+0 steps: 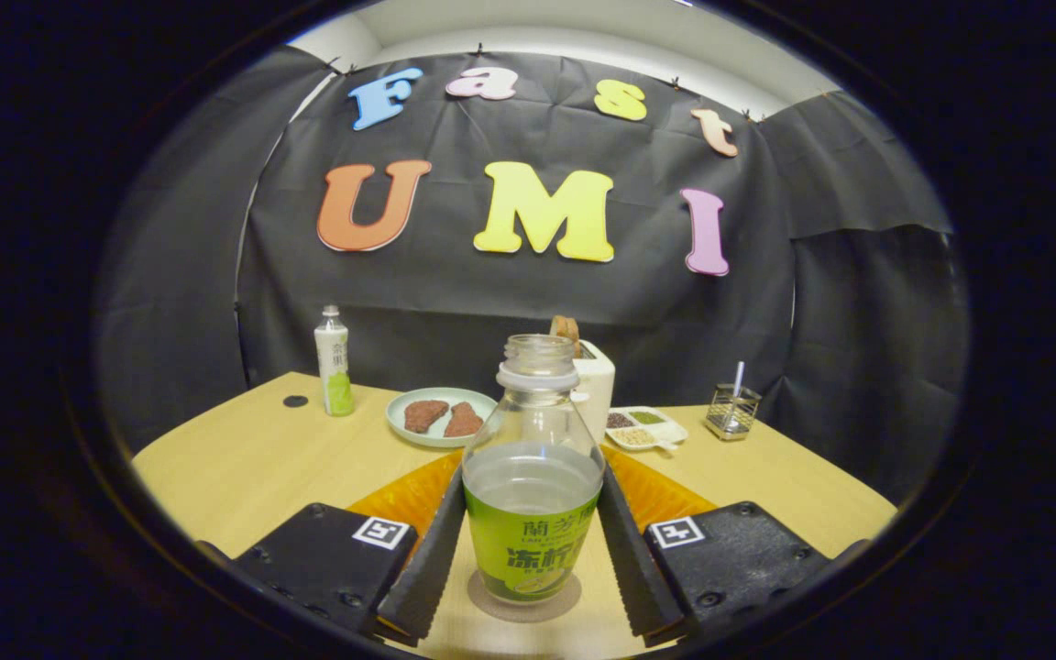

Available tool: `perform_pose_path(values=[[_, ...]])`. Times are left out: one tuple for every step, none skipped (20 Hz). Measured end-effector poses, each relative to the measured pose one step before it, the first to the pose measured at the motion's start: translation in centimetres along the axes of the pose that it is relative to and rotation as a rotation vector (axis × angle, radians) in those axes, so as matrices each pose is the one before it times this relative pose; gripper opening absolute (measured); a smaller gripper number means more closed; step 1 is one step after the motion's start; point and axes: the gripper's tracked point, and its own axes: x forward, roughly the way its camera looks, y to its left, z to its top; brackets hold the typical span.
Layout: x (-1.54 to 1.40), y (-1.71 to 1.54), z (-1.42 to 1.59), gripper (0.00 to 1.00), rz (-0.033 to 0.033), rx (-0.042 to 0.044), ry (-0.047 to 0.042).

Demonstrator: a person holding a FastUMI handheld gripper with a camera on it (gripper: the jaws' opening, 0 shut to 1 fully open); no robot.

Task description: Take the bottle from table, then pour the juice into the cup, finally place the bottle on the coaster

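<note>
A clear bottle [533, 458] with a green label and no cap stands upright on a round brown coaster [524, 607] on the wooden table [244, 467]. Pale juice fills it to about half. My gripper [533, 478] has one finger on each side of the bottle, and both fingertips [447, 513] touch its sides at the level of the liquid. Just behind the bottle sits an orange translucent vessel [400, 500]. The bottle and fingers hide most of it, so I cannot tell its shape.
Beyond the fingers stand a small white-capped bottle [334, 362], a pale plate [398, 417] with two brown pieces, a white toaster [597, 385], a small divided tray [645, 427] of grains and a wire holder [733, 409] with a straw. The booth wall closes the far side.
</note>
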Motion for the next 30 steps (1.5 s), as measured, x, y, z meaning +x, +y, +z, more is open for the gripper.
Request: perform_pose_path(values=[[0.610, 0.313, -0.808, 0.81, 0.00740, 0.00327, 0.01654], [0.361, -0.116, -0.549, 0.81, -0.00921, 0.00403, 0.00854], [0.272, -0.206, -0.398, 0.81, -0.00536, 0.00432, 0.00108], [0.103, -0.087, -0.278, 0.81, -0.00281, 0.00141, -0.00893], [-0.100, -0.187, 0.386, 0.81, -0.00819, 0.01250, -0.01240], [-0.150, -0.445, -0.236, 0.81, -0.01088, 0.00212, 0.00282], [-0.115, -0.119, -0.261, 0.81, -0.00593, -0.00347, 0.00798], [-0.233, 0.082, 0.014, 0.81, 0.00746, 0.00128, 0.00061], [-0.085, 0.088, 0.073, 0.82, 0.00985, 0.00197, 0.00056], [-0.133, 0.176, 0.163, 0.83, 0.01497, 0.00421, -0.00176], [-0.136, 0.583, 0.214, 0.84, 0.02830, -0.00163, -0.00488], [-0.165, 0.391, 0.119, 0.84, 0.02329, -0.00848, 0.00344], [-0.221, -0.128, -0.130, 0.87, 0.00080, -0.00951, 0.00452], [-0.280, -0.198, -0.008, 0.92, -0.01118, -0.01215, 0.00121], [-0.213, -0.105, 0.212, 0.96, -0.00899, -0.00985, -0.00096], [-0.140, -0.066, 0.072, 1.00, -0.01072, -0.00787, -0.00348], [-0.306, -0.032, 0.007, 1.00, -0.00651, -0.00291, -0.00270], [-0.263, 0.163, 0.037, 1.00, 0.00530, 0.00343, -0.00238], [-0.082, 0.150, 0.058, 1.00, 0.00390, 0.00495, -0.00436], [-0.161, -0.049, 0.190, 1.00, -0.00194, 0.00037, -0.00486], [-0.196, -0.337, 0.109, 1.00, -0.01232, -0.00419, -0.00010], [-0.247, -0.165, 0.211, 1.00, -0.00614, -0.00873, -0.00502], [-0.424, 0.039, 0.295, 1.00, 0.00162, -0.00732, -0.00152], [-0.379, 0.159, 0.249, 1.00, 0.00920, -0.00961, -0.00295], [-0.648, -0.271, 0.503, 1.00, -0.00973, -0.00732, -0.00907], [-0.444, -0.343, 0.591, 1.00, -0.01511, -0.00144, -0.01486], [-0.280, 0.083, 0.329, 1.00, -0.00444, 0.00327, -0.00504], [-0.212, 0.290, 0.100, 1.00, 0.00891, 0.00561, 0.00423], [-0.408, 0.384, 0.053, 1.00, 0.01533, 0.00371, 0.00416], [-0.557, 0.129, 0.106, 1.00, 0.01075, 0.00765, 0.00208]])
